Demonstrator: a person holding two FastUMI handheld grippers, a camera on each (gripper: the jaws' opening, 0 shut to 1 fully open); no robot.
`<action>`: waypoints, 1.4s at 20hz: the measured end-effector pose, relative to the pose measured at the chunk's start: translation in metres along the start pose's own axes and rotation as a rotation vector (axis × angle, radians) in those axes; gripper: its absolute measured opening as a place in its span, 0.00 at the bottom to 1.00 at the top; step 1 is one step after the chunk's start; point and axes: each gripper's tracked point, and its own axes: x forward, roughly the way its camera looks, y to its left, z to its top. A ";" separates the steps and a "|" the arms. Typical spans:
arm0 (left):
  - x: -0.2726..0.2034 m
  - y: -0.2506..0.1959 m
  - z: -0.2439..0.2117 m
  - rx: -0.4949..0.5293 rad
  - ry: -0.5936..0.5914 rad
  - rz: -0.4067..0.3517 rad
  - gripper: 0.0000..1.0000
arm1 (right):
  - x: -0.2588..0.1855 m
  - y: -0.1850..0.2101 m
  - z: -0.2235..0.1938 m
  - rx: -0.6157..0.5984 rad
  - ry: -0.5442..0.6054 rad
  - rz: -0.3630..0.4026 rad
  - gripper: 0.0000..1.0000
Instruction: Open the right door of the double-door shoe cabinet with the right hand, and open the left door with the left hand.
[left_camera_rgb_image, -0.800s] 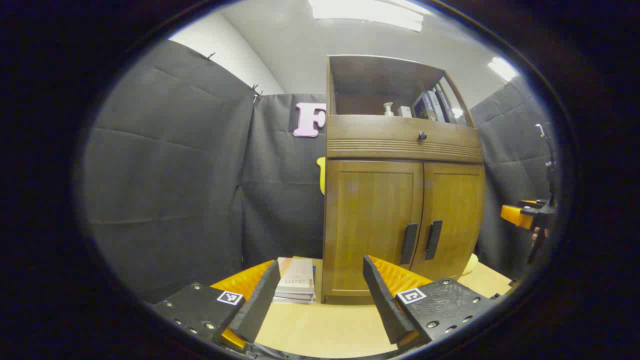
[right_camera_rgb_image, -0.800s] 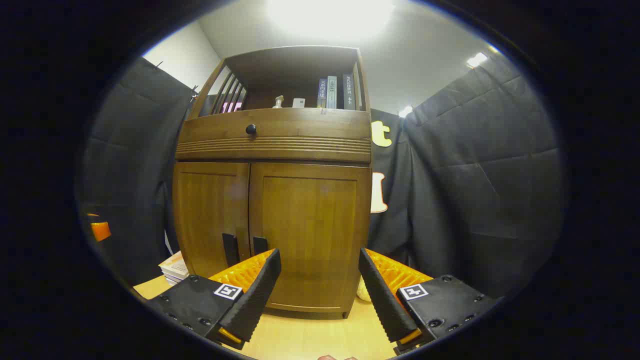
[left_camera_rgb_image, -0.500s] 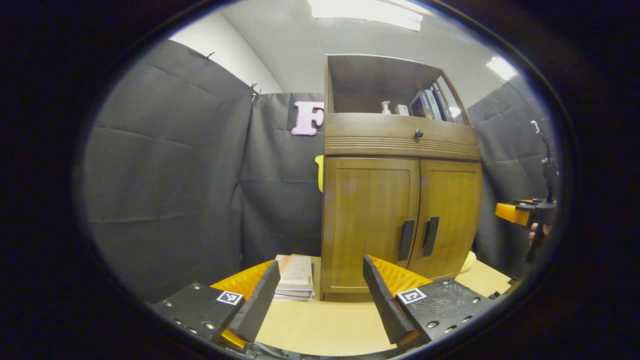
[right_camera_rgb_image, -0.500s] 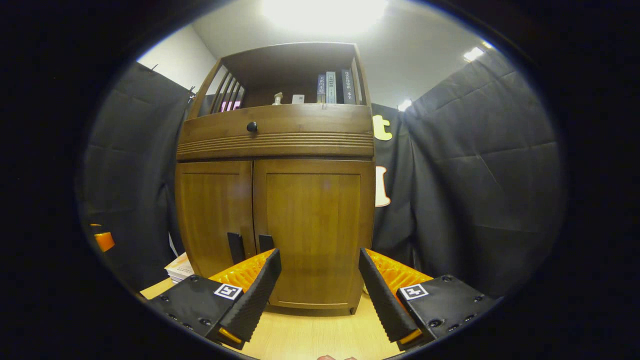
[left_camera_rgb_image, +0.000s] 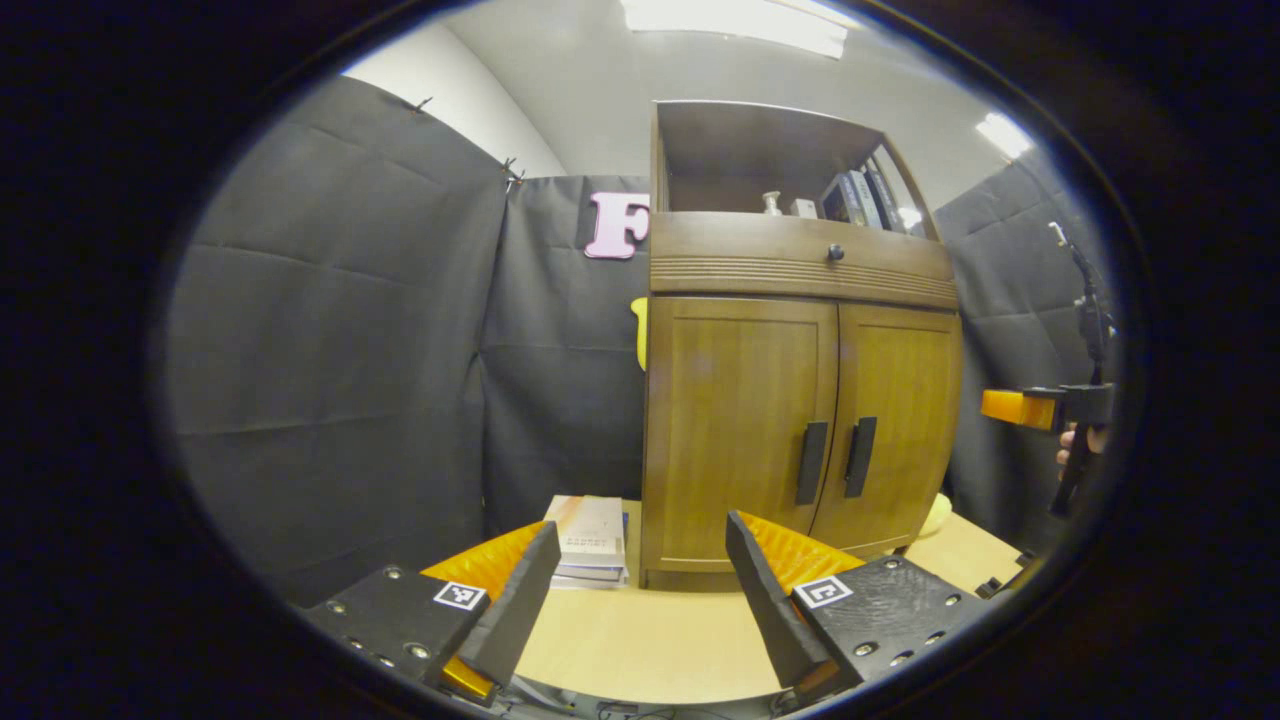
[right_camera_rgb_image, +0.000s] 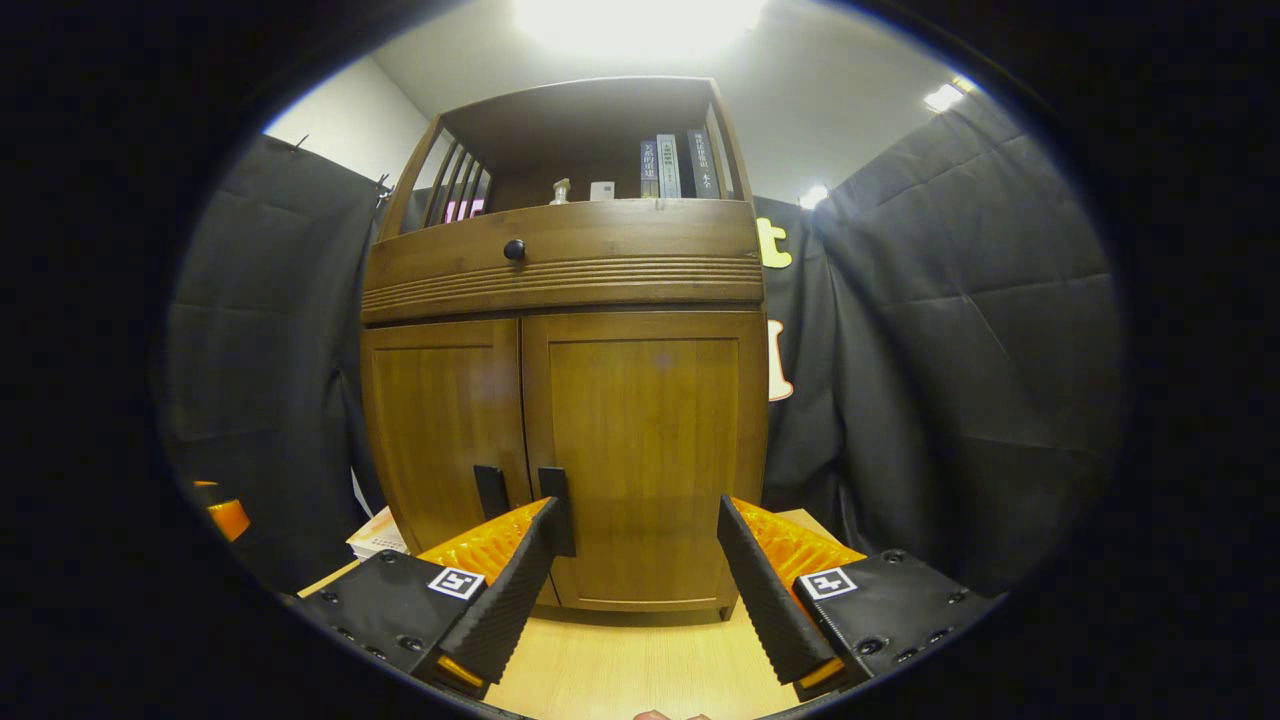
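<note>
A brown wooden shoe cabinet (left_camera_rgb_image: 800, 280) (right_camera_rgb_image: 560, 290) stands on a light table, both doors closed. In the left gripper view its left door (left_camera_rgb_image: 735, 420) and right door (left_camera_rgb_image: 895, 420) carry black vertical handles, left handle (left_camera_rgb_image: 811, 462) and right handle (left_camera_rgb_image: 858, 457). In the right gripper view the right door (right_camera_rgb_image: 645, 450) faces me, its handle (right_camera_rgb_image: 553, 487) just above my left fingertip. My left gripper (left_camera_rgb_image: 640, 580) is open, short of the cabinet. My right gripper (right_camera_rgb_image: 635, 560) is open, near the right door. The right gripper's orange body (left_camera_rgb_image: 1030, 408) also appears at the far right of the left gripper view.
A stack of books (left_camera_rgb_image: 590, 540) lies on the table (left_camera_rgb_image: 640, 640) left of the cabinet. The open top shelf holds books (right_camera_rgb_image: 670, 165) and a small bottle (right_camera_rgb_image: 561, 191). A drawer with a round black knob (right_camera_rgb_image: 514, 250) sits above the doors. Black cloth walls surround the booth.
Both grippers have tilted or dropped slightly, so the cabinet sits higher in each view. In the right gripper view the door handles have drifted right, toward my left finger. Doors remain closed.
</note>
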 end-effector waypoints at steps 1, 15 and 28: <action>-0.001 -0.001 0.000 -0.007 0.003 -0.001 0.96 | 0.001 0.003 0.001 0.002 -0.001 0.005 0.98; -0.032 0.032 -0.025 0.032 0.038 0.168 0.95 | 0.064 0.055 0.004 -0.018 0.002 0.101 0.98; -0.034 0.037 -0.056 -0.027 0.111 0.302 0.96 | 0.161 0.085 -0.032 -0.017 0.103 0.109 0.97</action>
